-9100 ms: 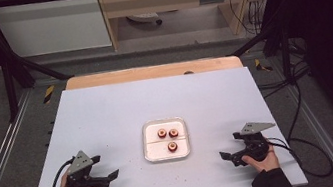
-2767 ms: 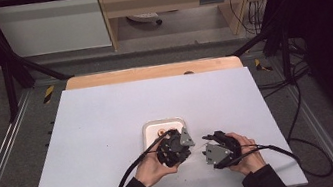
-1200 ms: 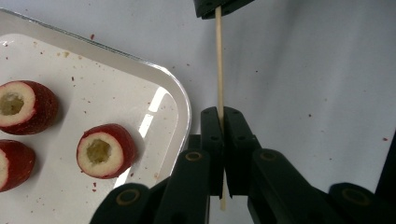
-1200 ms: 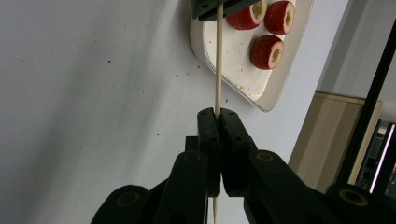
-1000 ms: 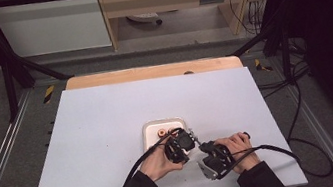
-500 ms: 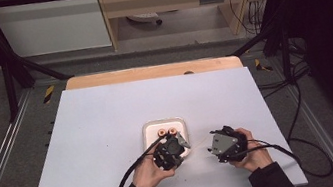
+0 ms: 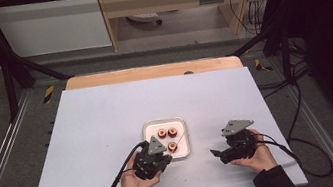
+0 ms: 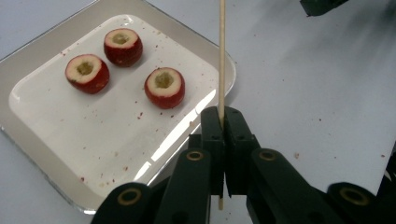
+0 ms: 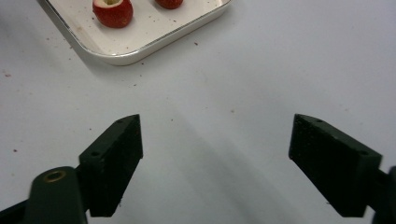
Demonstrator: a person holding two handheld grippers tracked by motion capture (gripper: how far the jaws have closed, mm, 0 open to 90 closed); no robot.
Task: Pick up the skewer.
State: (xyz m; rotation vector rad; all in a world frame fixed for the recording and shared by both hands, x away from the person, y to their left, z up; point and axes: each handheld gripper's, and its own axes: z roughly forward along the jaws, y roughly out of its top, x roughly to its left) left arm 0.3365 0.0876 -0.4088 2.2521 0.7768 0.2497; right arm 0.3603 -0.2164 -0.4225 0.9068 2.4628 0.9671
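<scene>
The left hand-held gripper (image 8: 222,140) is clamping one skewer (image 8: 222,51), clearest in its own view; three cored fruits (image 8: 164,87) are sitting in one tray (image 8: 46,154); the right hand-held gripper (image 9: 215,163) is gaping.

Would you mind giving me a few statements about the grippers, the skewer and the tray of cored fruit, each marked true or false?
1. The left gripper is shut on the wooden skewer. True.
2. The right gripper holds a fruit. False: its jaws stand wide open over bare table.
3. Three cored red fruits sit on the white tray. True.
4. One fruit is already threaded on the skewer. False: the skewer is bare and all three fruits lie on the tray.
5. The tray sits on a white table. True.
</scene>
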